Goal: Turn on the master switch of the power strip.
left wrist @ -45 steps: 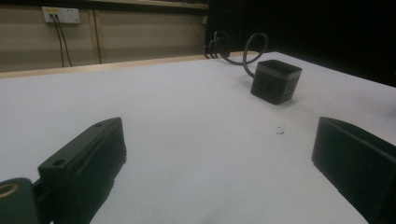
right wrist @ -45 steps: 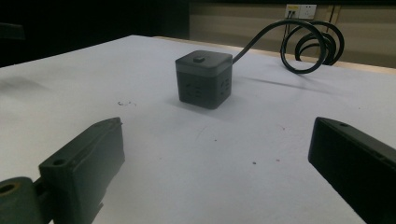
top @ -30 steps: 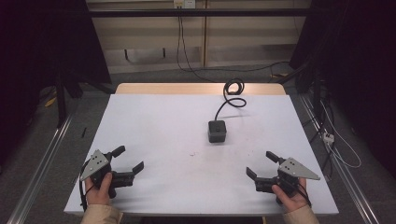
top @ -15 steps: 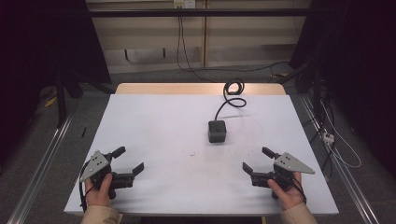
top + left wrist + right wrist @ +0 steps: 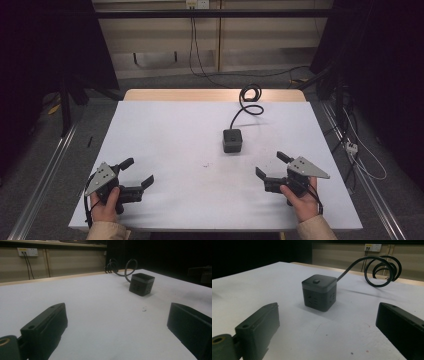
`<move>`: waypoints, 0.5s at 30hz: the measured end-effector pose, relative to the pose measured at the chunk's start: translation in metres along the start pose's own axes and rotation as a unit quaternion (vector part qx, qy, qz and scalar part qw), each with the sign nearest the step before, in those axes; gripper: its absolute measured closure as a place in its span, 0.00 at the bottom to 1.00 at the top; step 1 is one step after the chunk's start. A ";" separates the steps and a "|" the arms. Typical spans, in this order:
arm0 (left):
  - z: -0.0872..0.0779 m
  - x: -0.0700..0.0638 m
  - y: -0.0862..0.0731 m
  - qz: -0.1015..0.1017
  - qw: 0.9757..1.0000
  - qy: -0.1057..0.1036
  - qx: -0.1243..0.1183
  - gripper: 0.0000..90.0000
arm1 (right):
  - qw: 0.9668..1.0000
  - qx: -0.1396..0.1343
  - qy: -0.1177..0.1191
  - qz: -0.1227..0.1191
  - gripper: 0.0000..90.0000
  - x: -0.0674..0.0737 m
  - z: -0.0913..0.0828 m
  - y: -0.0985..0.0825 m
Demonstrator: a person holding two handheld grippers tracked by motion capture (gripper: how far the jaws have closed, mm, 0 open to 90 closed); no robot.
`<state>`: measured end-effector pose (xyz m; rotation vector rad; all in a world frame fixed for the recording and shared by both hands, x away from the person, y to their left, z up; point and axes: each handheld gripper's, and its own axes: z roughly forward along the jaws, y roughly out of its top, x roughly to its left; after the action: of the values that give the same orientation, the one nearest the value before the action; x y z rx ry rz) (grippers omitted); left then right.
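Note:
A black cube power socket (image 5: 232,140) sits right of centre on the white table (image 5: 170,135); its coiled black cable (image 5: 249,102) runs toward the far edge. In the right gripper view the cube (image 5: 319,292) stands just ahead of the wide-apart jaws, with the cable (image 5: 382,271) looping behind it. My right gripper (image 5: 271,165) is open, held near the front right, a short way in front of the cube. My left gripper (image 5: 138,172) is open at the front left, with nothing between its jaws. The left gripper view shows the cube (image 5: 141,284) far off to the right.
A small dark speck (image 5: 205,164) marks the tabletop near the middle. A wooden strip (image 5: 210,95) edges the table's far side. A wall socket (image 5: 196,4) with hanging cables is behind. Metal rails (image 5: 45,175) and loose cables run along the floor on both sides.
My right gripper has moved forward and slightly left, toward the cube socket. The left gripper has stayed in place. Both remain open.

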<state>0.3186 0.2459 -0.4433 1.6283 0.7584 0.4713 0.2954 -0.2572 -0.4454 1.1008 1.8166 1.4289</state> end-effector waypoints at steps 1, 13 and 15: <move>0.000 0.000 0.000 0.000 1.000 0.000 0.000 0.03 | 1.000 0.000 0.001 -0.002 0.07 0.000 0.001 0.001; 0.004 -0.002 0.000 0.004 1.000 -0.006 0.003 0.03 | 1.000 0.006 -0.001 -0.004 0.07 0.000 0.009 0.003; 0.004 -0.001 0.000 0.005 1.000 -0.005 0.003 0.03 | 1.000 0.008 0.000 -0.002 0.07 0.000 0.011 0.004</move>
<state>0.3201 0.2422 -0.4440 1.6388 0.7457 0.4674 0.3052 -0.2513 -0.4447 1.1035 1.8321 1.4145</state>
